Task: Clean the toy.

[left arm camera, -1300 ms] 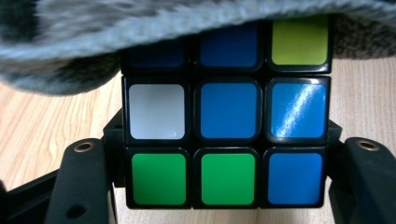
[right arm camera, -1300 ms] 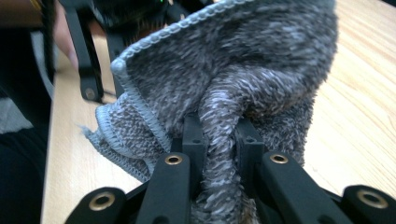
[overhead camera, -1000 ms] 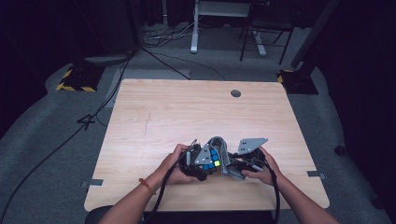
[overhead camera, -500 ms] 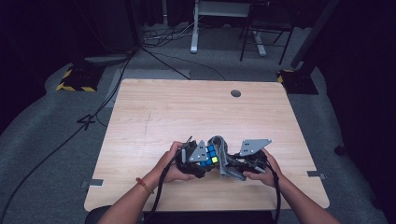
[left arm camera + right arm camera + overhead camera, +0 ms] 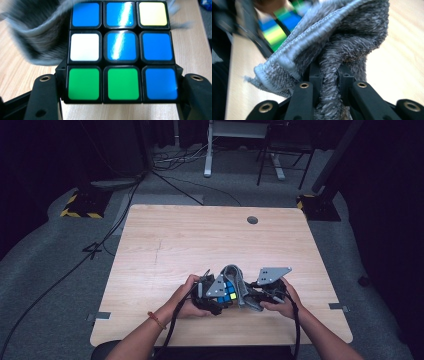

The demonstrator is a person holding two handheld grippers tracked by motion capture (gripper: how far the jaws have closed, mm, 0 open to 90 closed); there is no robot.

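A colour-tiled puzzle cube (image 5: 121, 51) with blue, white, yellow and green tiles sits clamped between the jaws of my left gripper (image 5: 120, 87), which is shut on its bottom row. In the high view the cube (image 5: 226, 292) is near the table's front edge, held just above the wood. A grey cloth (image 5: 337, 50) is pinched in my right gripper (image 5: 331, 80), which is shut on a fold of it. The cloth (image 5: 236, 282) drapes against the cube's right side, blurred behind the cube in the left gripper view (image 5: 37, 37). The right gripper (image 5: 252, 299) sits just right of the cube.
The light wooden table (image 5: 190, 240) has a round cable hole (image 5: 252, 220) at the back. Cables trail from both grippers toward the front edge. Dark floor with cables and a desk frame (image 5: 235, 150) lies beyond the table.
Both hands stay at the same spot near the front edge. The cloth has shifted slightly against the cube.
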